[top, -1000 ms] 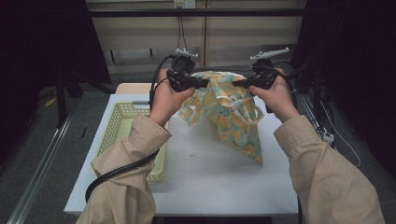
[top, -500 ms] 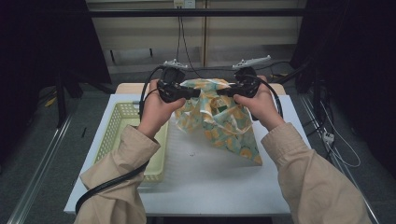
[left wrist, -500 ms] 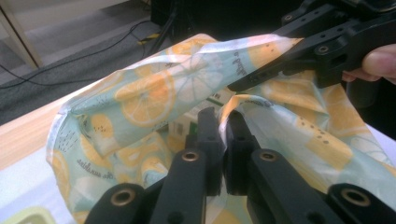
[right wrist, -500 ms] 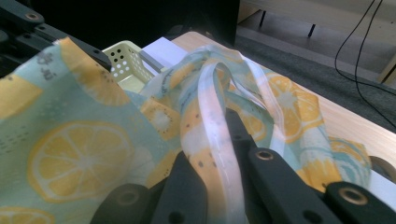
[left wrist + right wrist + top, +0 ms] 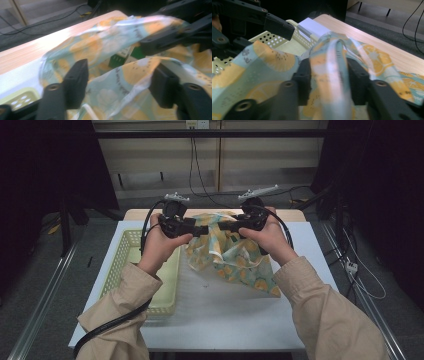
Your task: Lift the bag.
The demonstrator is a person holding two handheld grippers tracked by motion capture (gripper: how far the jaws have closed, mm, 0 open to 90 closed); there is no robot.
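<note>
- A pale yellow perforated basket (image 5: 131, 251) sits at the left of the white table (image 5: 225, 315), with nothing visible inside it.
- The left gripper (image 5: 200, 229) is held in the person's left hand (image 5: 159, 245). Its fingers (image 5: 76, 81) have just been opening and now stand apart, with cloth of the bag lying loosely between them, not pinched.
- The thing being worked on is a soft plastic bag (image 5: 227, 257) printed with orange slices on pale green. It is bunched in the middle of the table, raised at its top between the two grippers and trailing down towards the person's right.
- The right gripper (image 5: 226, 226), in the right hand (image 5: 267, 240), has also just been opening. A twisted handle strip of the bag runs between its fingers (image 5: 304, 80), which seem close around it without clearly pressing.
- Judged step: both grippers are letting go of the bag's top, perhaps to take a new hold. The next move likely calls for a fresh, firm grip on each edge of the mouth.
- The table has a wooden strip (image 5: 150, 213) along its far edge. Beyond are grey floor, hanging cables (image 5: 192, 160) and dark surroundings.
</note>
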